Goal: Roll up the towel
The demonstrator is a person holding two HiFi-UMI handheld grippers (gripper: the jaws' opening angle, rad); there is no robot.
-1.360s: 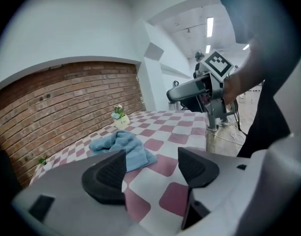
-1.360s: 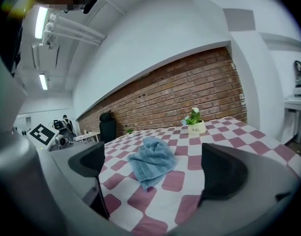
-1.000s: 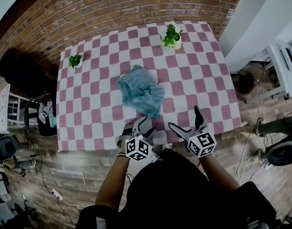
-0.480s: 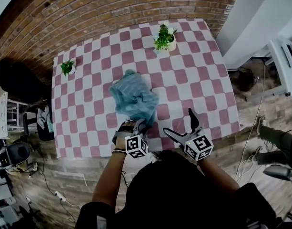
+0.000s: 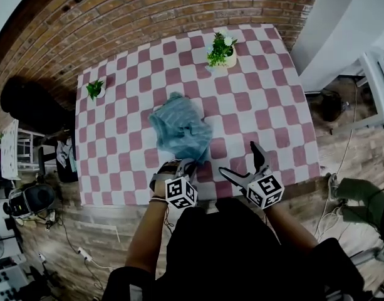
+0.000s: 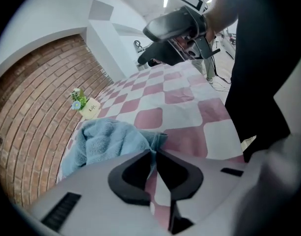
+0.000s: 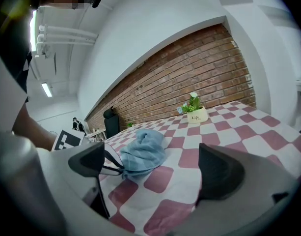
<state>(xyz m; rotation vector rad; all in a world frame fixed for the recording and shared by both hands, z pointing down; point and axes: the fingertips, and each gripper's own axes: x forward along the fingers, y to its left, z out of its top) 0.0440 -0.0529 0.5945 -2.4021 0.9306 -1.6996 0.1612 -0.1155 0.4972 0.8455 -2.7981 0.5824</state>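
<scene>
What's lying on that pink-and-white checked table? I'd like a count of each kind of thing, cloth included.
blue towel: 1
potted plants: 2
checked tablecloth: 1
Total: 4

A pale blue towel (image 5: pixel 181 129) lies on a pink-and-white checked tablecloth (image 5: pixel 267 105), with a green plant (image 5: pixel 220 49) in a white pot at one o'clock, a smaller plant (image 5: pixel 95 89) at ten, and a red-brown brick wall (image 5: pixel 148 11) beyond.
</scene>
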